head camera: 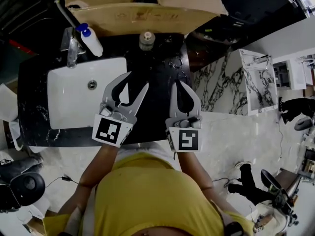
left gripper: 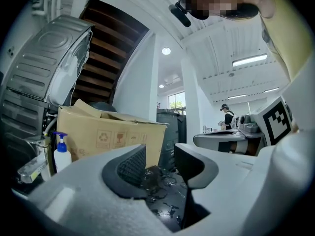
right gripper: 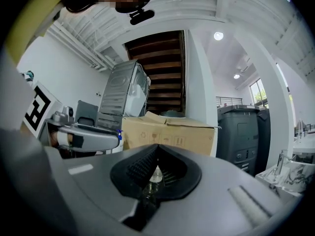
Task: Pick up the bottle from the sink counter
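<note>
Yellow shirt point(head camera: 147, 195) nearest, then 2 claws over the black worktop point(head camera: 157, 107): left claw point(head camera: 138, 79) apart and empty, right claw point(head camera: 183, 82) together (gripping nothing). The bottle point(head camera: 146, 41) stands ahead beside the cardboard box point(head camera: 142, 14), apart from both.

Basin point(head camera: 64, 100) left in the counter point(head camera: 157, 90), bottle point(head camera: 146, 40) behind-right of it (pump bottle point(head camera: 91, 41) by faucet point(head camera: 73, 50)), box point(head camera: 142, 16) rearmost

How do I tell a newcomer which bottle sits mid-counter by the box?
Find the white basin in the black counter. Past its right rear corner, in front of the cardboard box, stands the bottle. Unlike the white pump bottle with a blue head by the tap, it shows a round, dull grey top.
</note>
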Demonstrator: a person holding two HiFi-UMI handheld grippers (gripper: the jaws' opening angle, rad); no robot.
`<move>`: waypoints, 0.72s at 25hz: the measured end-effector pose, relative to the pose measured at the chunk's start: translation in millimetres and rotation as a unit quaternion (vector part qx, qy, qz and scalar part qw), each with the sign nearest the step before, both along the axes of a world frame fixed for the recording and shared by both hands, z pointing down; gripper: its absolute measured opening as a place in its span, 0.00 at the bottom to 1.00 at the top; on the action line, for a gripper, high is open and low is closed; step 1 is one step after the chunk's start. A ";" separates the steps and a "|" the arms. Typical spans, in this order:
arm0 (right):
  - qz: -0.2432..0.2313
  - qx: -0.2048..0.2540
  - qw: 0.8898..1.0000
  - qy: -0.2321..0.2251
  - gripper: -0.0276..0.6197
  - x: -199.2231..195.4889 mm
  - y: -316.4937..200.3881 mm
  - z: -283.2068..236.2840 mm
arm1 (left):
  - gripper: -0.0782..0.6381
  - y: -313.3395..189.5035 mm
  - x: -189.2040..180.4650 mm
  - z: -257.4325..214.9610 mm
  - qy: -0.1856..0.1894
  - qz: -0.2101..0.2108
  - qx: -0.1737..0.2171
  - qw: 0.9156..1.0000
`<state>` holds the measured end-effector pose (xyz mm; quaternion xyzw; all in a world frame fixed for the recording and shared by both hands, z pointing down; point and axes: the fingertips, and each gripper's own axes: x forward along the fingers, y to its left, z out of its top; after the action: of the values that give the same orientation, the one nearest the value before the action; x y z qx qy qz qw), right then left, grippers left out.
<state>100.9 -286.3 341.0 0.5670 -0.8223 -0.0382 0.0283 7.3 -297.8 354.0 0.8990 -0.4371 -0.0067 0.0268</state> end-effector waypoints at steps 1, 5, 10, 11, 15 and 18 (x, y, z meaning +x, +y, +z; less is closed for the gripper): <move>0.000 -0.003 1.000 -0.002 0.05 -0.7 -2.8 2.7 | 0.37 -4.2 -0.1 3.5 -0.001 0.000 -0.001 1.000; 0.002 -0.012 1.000 -0.003 0.05 0.5 -13.1 14.5 | 0.39 -21.4 2.3 16.8 -0.008 0.003 -0.005 1.000; -0.004 -0.017 1.000 0.003 0.05 -0.7 -25.3 25.1 | 0.44 -42.0 4.9 39.4 -0.010 0.001 -0.020 1.000; -0.007 -0.016 1.000 0.005 0.05 -1.8 -27.7 26.7 | 0.44 -46.5 5.3 43.5 -0.010 0.001 -0.022 1.000; -0.014 -0.025 1.000 0.007 0.05 -4.3 -37.0 38.4 | 0.45 -64.6 6.9 59.9 -0.015 -0.005 -0.031 0.999; -0.018 -0.034 0.999 0.010 0.05 -3.9 -45.9 47.6 | 0.48 -79.8 8.1 70.3 -0.009 -0.014 -0.040 0.999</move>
<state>97.0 -332.2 388.6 0.5504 -0.8330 -0.0159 0.0552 15.4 -377.6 424.2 0.8910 -0.4499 0.0186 0.0587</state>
